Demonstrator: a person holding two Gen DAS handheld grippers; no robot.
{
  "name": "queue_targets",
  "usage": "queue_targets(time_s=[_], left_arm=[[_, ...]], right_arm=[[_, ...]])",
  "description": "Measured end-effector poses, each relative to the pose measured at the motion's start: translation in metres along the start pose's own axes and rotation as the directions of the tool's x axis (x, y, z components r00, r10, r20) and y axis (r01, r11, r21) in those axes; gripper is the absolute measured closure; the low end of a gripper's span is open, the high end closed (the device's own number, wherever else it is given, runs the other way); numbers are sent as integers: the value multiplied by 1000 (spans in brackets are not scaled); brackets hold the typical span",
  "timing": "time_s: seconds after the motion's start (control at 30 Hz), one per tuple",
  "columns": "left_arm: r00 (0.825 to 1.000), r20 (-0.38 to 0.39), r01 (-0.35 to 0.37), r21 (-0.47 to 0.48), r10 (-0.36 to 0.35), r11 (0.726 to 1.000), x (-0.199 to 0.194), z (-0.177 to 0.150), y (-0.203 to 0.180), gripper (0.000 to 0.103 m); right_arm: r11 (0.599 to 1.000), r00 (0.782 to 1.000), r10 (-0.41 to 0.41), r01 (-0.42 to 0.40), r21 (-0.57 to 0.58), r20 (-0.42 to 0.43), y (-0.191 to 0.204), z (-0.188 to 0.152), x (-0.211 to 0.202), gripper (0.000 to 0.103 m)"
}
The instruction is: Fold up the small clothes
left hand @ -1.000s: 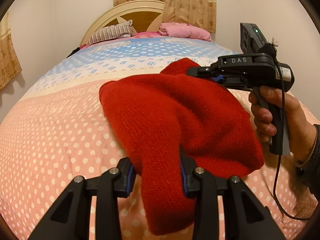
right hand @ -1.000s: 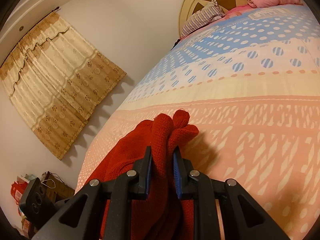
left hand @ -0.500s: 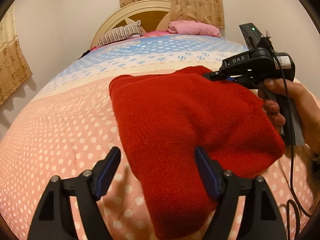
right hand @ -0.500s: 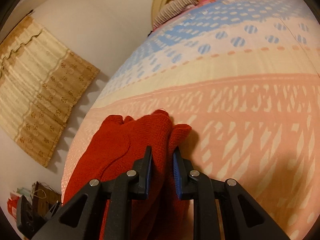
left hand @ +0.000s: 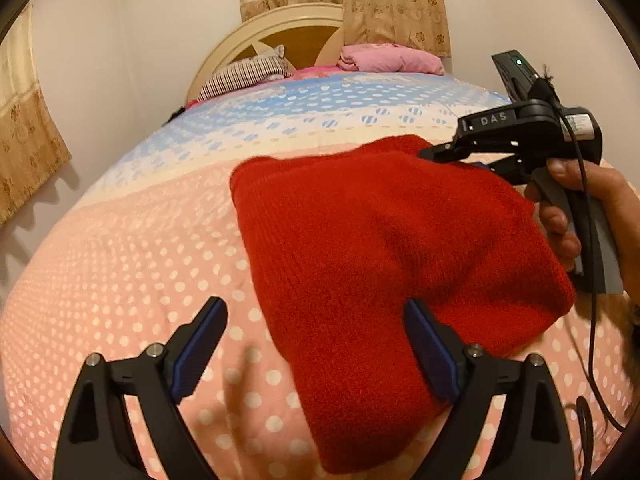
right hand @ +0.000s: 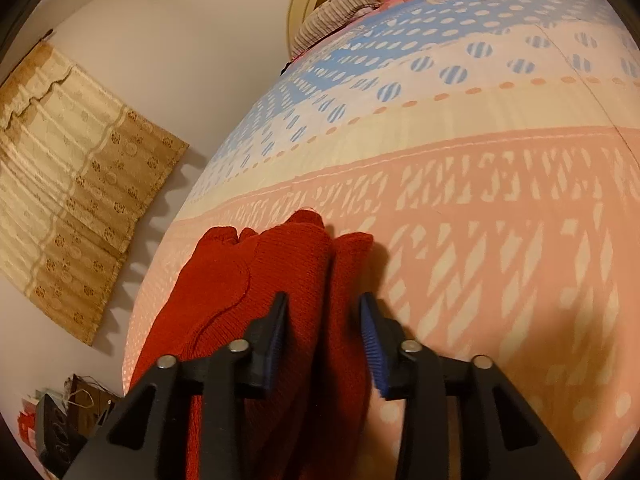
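The left tool (left hand: 314,354) is opening, its jaws standing wide apart and gripping nothing. The red sweater (left hand: 384,248) is lying on the bed (left hand: 120,248) just ahead of this tool, with its near folded end running down between the jaws and lying close against the right one; the left pad is standing clear over the dotted cover. Further right, the right tool (left hand: 452,158) is sitting at the sweater's far corner, held by a hand (left hand: 588,216). In its own view the right tool (right hand: 322,336) is opening too, its pads parting from the bunched red knit that is still lying between them, the rest of the sweater spreading away to the tool's left.
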State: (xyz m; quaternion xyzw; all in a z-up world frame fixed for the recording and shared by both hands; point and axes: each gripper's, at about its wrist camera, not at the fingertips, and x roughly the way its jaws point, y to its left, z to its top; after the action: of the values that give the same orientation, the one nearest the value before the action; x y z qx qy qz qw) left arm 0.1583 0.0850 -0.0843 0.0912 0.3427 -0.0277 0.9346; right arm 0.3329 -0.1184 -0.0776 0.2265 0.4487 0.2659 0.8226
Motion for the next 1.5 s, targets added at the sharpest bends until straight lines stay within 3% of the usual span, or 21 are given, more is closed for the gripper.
queue_targets(time_s=[0.17,0.33,0.47,0.53,0.7,0.77,0.87,0.93,1.1,1.23,1.33,1.4,1.47,1.5], left_arm=[[998,63,-24,-20,26,999,-14,12,9,10],[994,98,-47,-78,54,996,-12,26,25,4],[994,75,-73,-112,82,991,8,35,36,4],[995,63,-75,-121,83,990,18,34,38,3],[997,25,-73,-89,76,993,40,29,30,0],[997,28,-62,-97,65,993,45,26,29,0],[998,25,-56,-122,60,991,46,24,29,0],[997,14,-70,-124,72,990,43,28,28,0],[995,2,-101,-69,101,992,33,31,18,0],[996,1,-86,-92,86,992,40,29,19,0],[996,-4,-89,-102,89,991,41,29,20,0],[995,-4,-95,-95,95,991,40,29,19,0],[996,-9,-94,-96,93,991,40,30,19,0],[996,-12,-91,-100,90,991,41,30,19,0]], right_arm=[[998,995,-25,30,-49,102,14,-10,-30,56],[986,986,32,-4,-166,164,51,-26,-57,56],[959,993,81,-55,-277,82,81,-41,-50,54],[951,999,19,-3,-310,47,85,-49,-40,54],[941,987,-144,160,-298,75,64,-64,-43,54],[940,985,-154,172,-293,82,59,-69,-47,54],[954,994,-108,110,-280,26,57,-72,-41,54],[960,998,-64,63,-273,6,57,-72,-40,76],[967,996,-85,88,-240,20,42,-70,-57,87],[977,995,-94,95,-191,13,29,-67,-54,87],[943,983,-155,177,-283,97,60,-71,-65,86],[924,978,-133,181,-336,160,85,-70,-74,86],[915,984,-80,136,-381,159,103,-72,-74,78],[906,989,-64,114,-407,135,110,-73,-68,67]])
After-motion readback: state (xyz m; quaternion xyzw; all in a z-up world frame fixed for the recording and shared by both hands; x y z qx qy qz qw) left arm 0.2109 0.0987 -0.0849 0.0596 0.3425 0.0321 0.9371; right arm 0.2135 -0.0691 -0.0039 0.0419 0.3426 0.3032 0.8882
